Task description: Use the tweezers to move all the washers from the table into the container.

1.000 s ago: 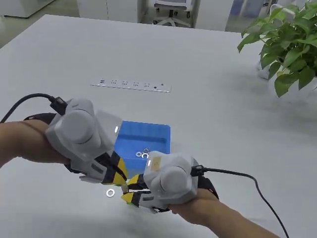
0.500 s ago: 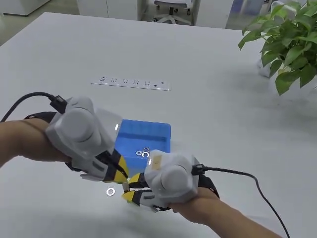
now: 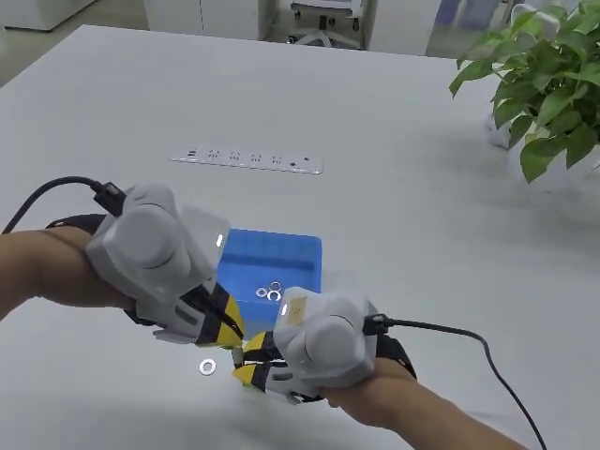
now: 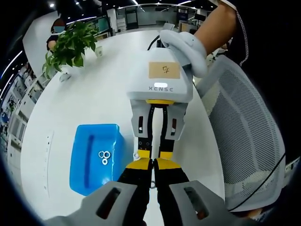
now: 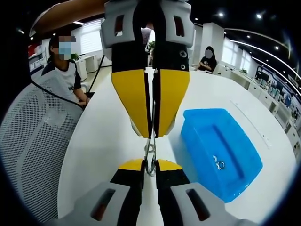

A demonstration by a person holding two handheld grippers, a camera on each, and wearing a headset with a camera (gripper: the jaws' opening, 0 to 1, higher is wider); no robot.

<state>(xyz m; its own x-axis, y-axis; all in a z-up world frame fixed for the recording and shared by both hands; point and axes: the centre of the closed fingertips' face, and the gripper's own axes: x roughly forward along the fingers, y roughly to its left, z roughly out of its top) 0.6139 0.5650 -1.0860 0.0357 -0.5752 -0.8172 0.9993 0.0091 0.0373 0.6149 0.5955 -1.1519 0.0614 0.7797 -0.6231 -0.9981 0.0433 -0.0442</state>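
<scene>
Little has moved since the earlier frames: the two tools stay nose to nose low over the surface (image 3: 403,187), and only the head view has drifted slightly. Nearest the person, the left tool (image 4: 153,164) and the right tool (image 5: 150,165) point straight at each other, tips almost touching. Both sets of jaws are drawn in on the thin metal tweezers (image 5: 150,149) that run between them. Holding the tweezers from both ends probably serves to steady or re-seat so slim an implement before a pick, though how firmly each side clamps cannot be told. The left forearm (image 3: 42,272) comes in from the left edge and the right hand (image 3: 380,398) from the lower right. Both are angled inward and tipped down, so the tips meet just beside one loose washer (image 3: 207,367) lying flat on the surface, not yet collected. Just beyond the tools sits the blue container (image 3: 281,251), kept near so each carry is short, and a few washers (image 3: 270,292) already lie in it. From the right tool a black cable (image 3: 450,330) trails off to the right. Farther back a white power strip (image 3: 246,160) lies flat, and a potted plant (image 3: 539,84) stands at the far right.
</scene>
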